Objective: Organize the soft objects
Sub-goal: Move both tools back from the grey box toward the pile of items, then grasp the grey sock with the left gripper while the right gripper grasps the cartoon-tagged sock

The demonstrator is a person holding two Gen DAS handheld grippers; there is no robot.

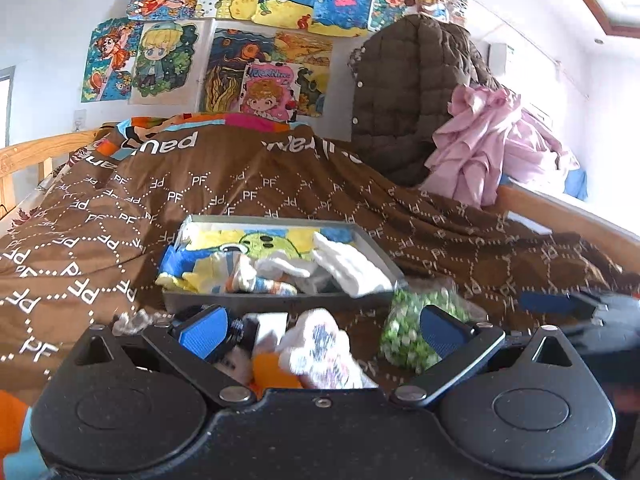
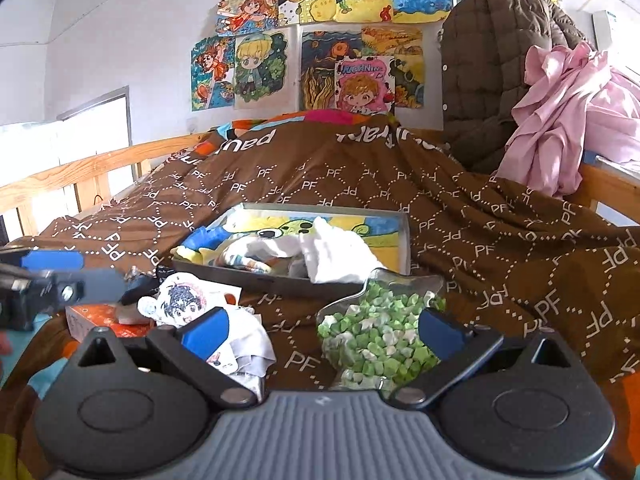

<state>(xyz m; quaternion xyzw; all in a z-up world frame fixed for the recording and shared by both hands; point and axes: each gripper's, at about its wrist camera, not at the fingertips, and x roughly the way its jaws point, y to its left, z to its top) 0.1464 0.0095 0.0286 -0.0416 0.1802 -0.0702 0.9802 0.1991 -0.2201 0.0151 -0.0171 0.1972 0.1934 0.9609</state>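
A grey tray (image 1: 280, 302) (image 2: 272, 278) rests on the brown bed cover, holding white socks (image 1: 348, 266) (image 2: 336, 256), a striped sock (image 1: 260, 282) and a cartoon cloth. My left gripper (image 1: 320, 330) is open; a white printed soft item (image 1: 320, 348) lies blurred between its blue pads, not clamped. My right gripper (image 2: 320, 330) is open over bare cover. A cartoon-face soft item (image 2: 184, 302) and white cloth (image 2: 248, 344) lie by its left finger. A clear bag of green and white pieces (image 2: 376, 332) (image 1: 404, 332) sits by its right finger.
An orange box (image 2: 92, 320) lies at the left, with the other gripper above it (image 2: 44, 280). A brown quilted jacket (image 1: 416, 96) and pink cloth (image 1: 488, 140) hang at the back right. Wooden bed rails (image 2: 80, 172) border the bed; posters cover the wall.
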